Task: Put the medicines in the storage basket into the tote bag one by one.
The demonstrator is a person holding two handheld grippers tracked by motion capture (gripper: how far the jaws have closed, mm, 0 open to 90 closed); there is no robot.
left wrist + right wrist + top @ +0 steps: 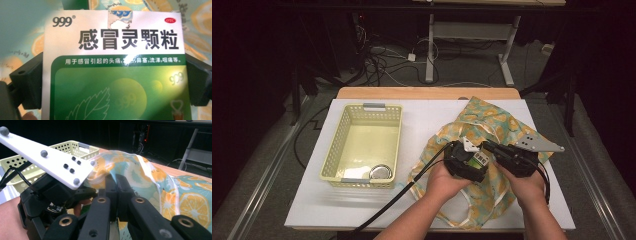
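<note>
A white and green medicine box [115, 75] with "999" printed on it sits between the black fingers [27, 82] of my left gripper [472, 162], which press on both of its sides. In the high view the box [480, 160] is held just above a lemon-print cloth bag [492, 120] lying on the right half of the table. My right gripper [488, 146] meets the left one over the bag. Its jaws [116, 182] are shut on a raised edge of the bag's cloth [150, 182].
A pale yellow perforated basket [362, 107] stands at the left of the white board [312, 210], with a round metal tin [381, 172] in its near corner. The left gripper's cable trails toward the front edge. Beyond the table are a dark floor, cables and a desk frame.
</note>
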